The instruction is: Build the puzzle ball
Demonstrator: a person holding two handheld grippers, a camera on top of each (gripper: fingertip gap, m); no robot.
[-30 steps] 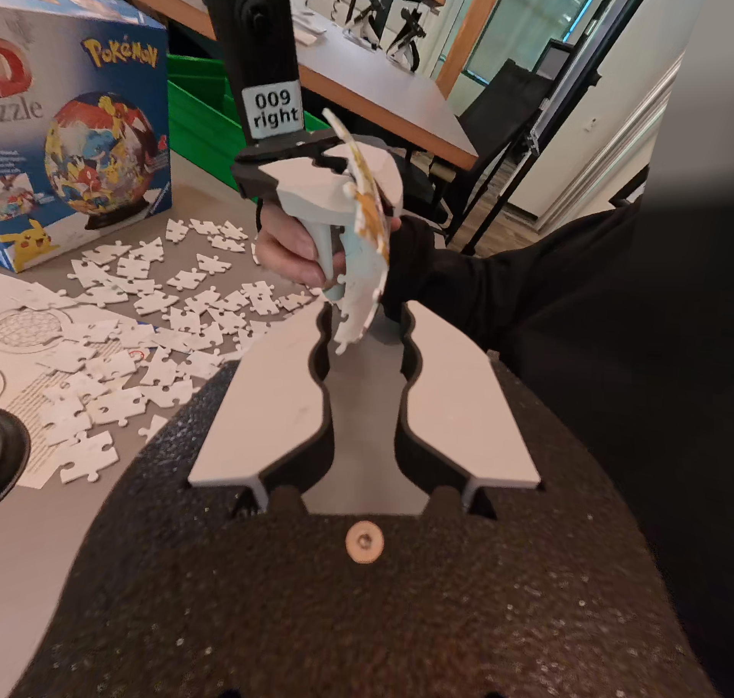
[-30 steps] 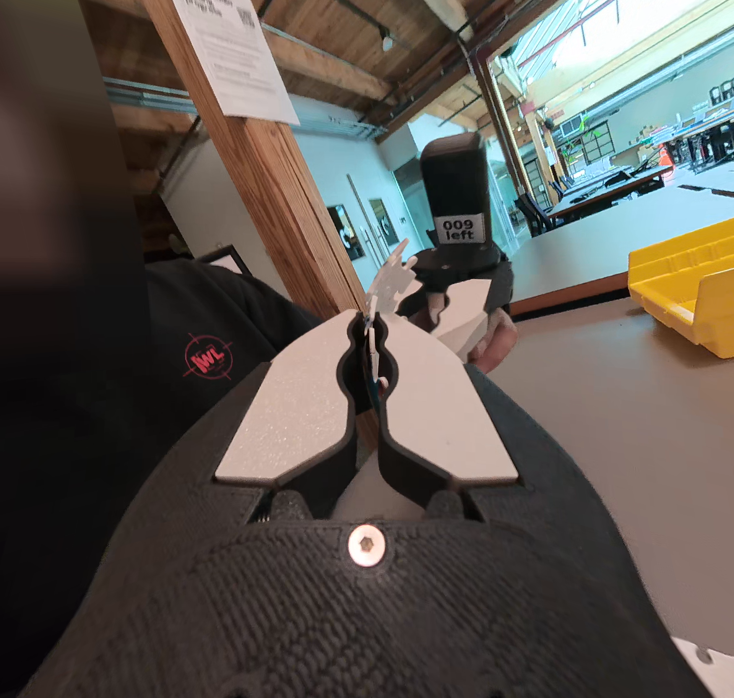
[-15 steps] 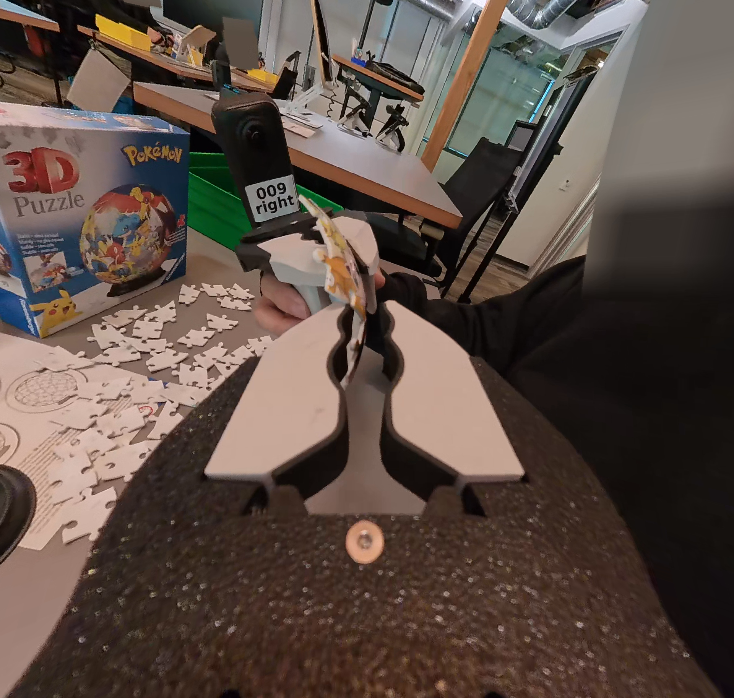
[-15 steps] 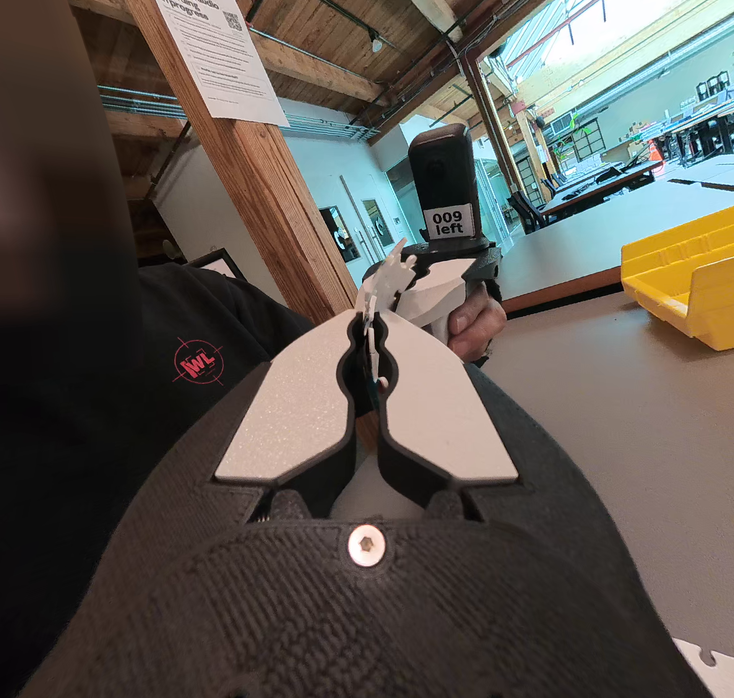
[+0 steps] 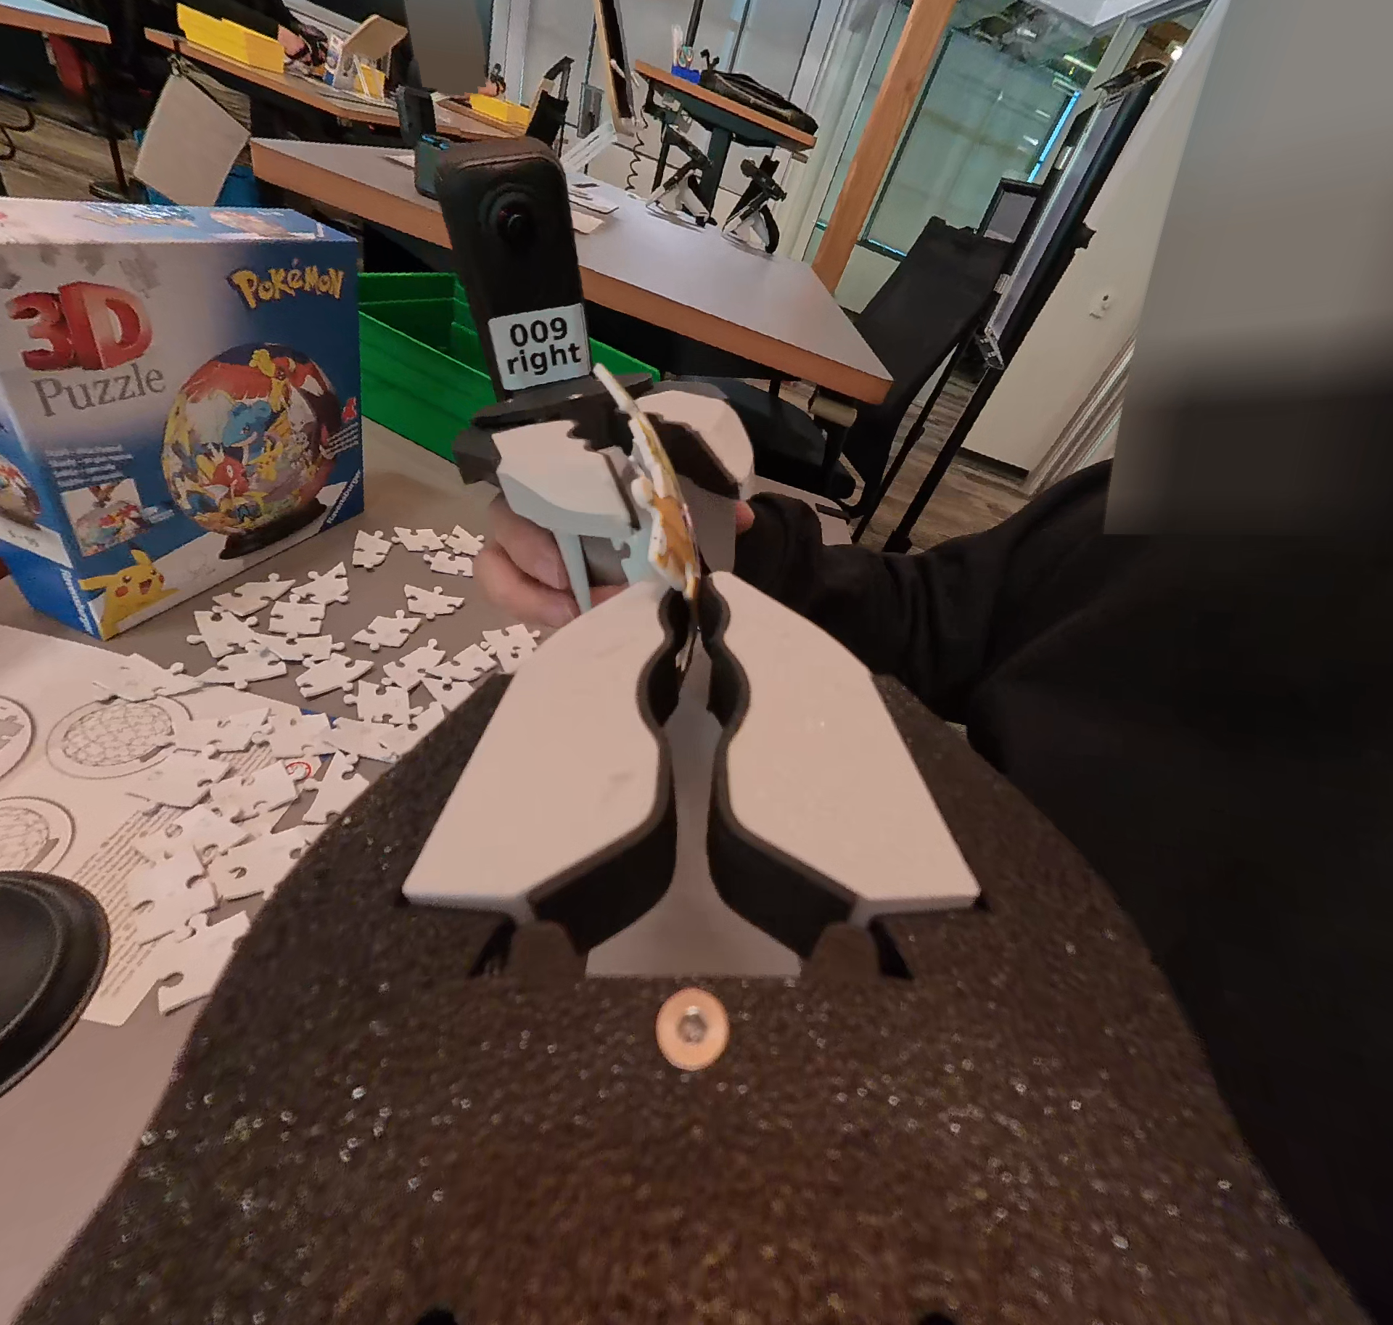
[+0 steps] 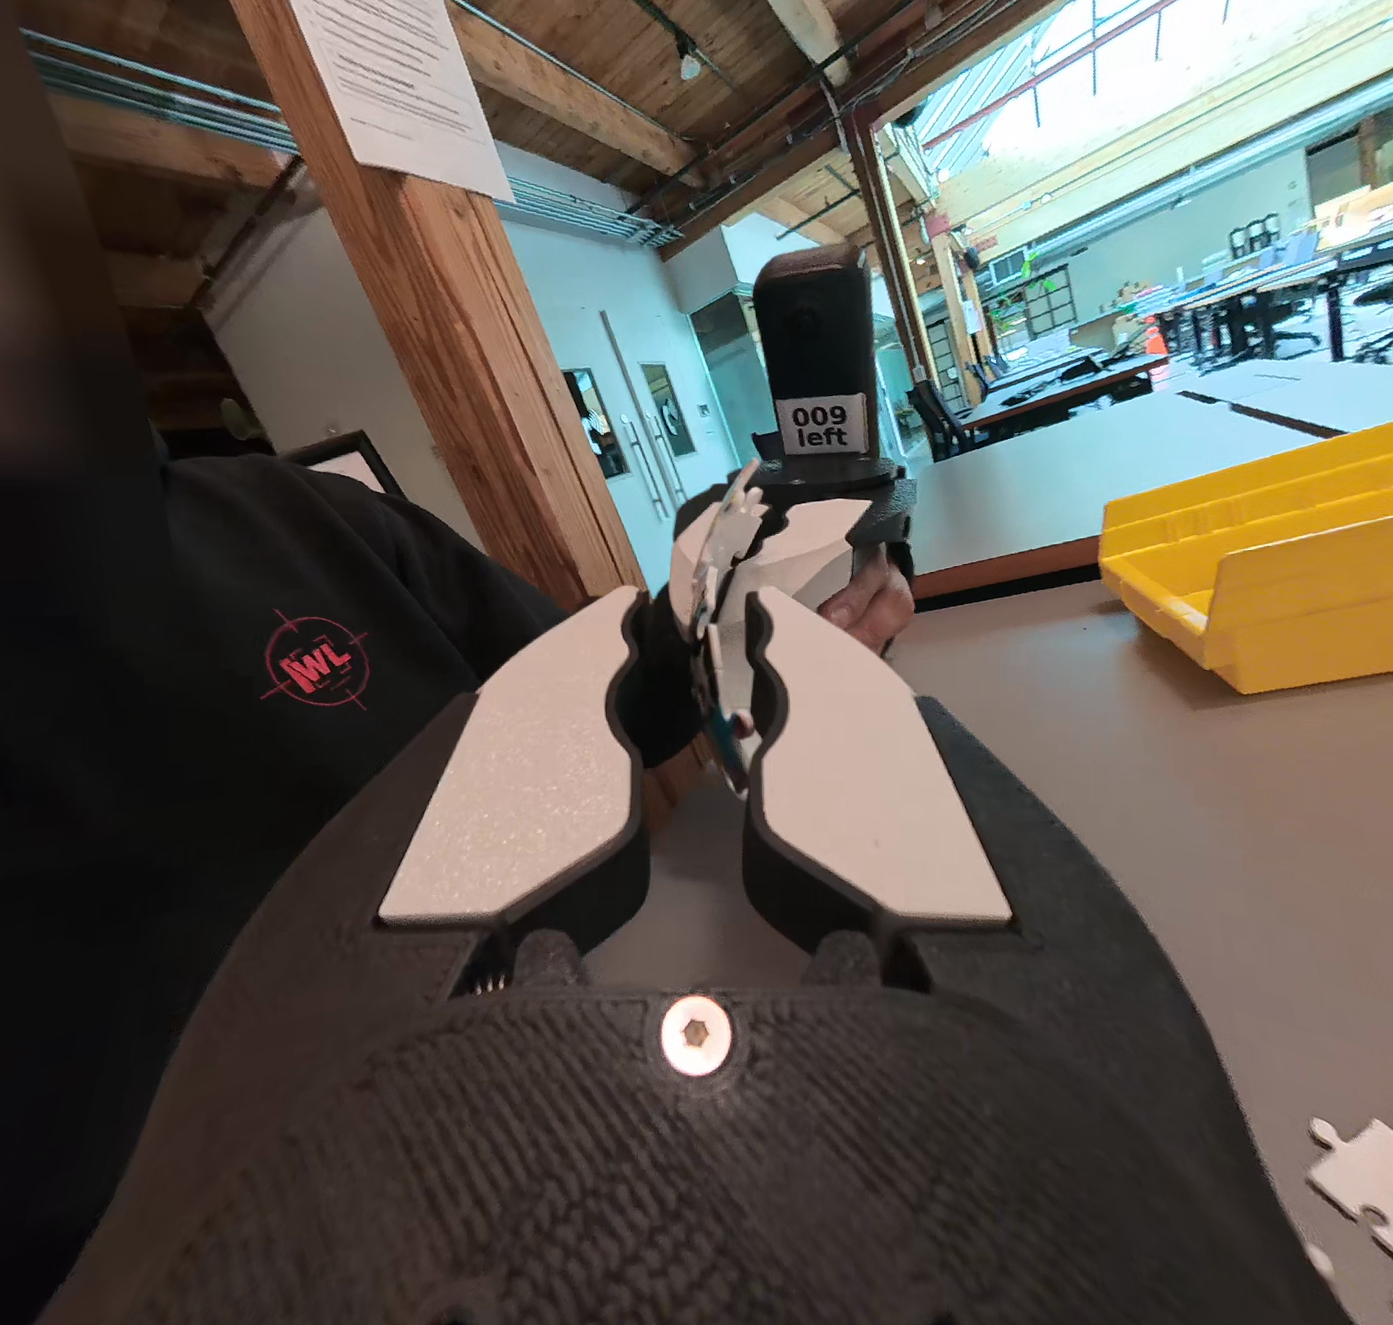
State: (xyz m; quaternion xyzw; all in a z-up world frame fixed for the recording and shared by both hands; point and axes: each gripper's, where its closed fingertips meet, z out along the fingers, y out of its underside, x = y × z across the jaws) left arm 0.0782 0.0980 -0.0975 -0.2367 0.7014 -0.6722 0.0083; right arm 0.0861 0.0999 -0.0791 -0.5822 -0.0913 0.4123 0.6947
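Observation:
A curved section of joined puzzle pieces (image 5: 663, 512), printed yellow and white, is held up in the air between the two grippers. My left gripper (image 5: 690, 599) is shut on its near edge. My right gripper (image 6: 693, 603) is open, its jaws standing apart, and the section (image 6: 716, 648) leans against the inner side of its right finger. In the left wrist view the right gripper (image 5: 641, 459) faces me with the section between its spread fingers. In the right wrist view the left gripper (image 6: 754, 535) pinches the section's far end.
Several loose white pieces (image 5: 316, 655) lie on the grey table by the puzzle box (image 5: 173, 414) and an instruction sheet (image 5: 98, 746). A black round stand (image 5: 38, 965) is at the left edge. Green bins (image 5: 422, 369) stand behind. A yellow bin (image 6: 1266, 588) sits right.
My left gripper closed in on the puzzle section and shut on it. My right gripper, shut on it before, has opened its jaws. Both grippers rose and drew closer together.

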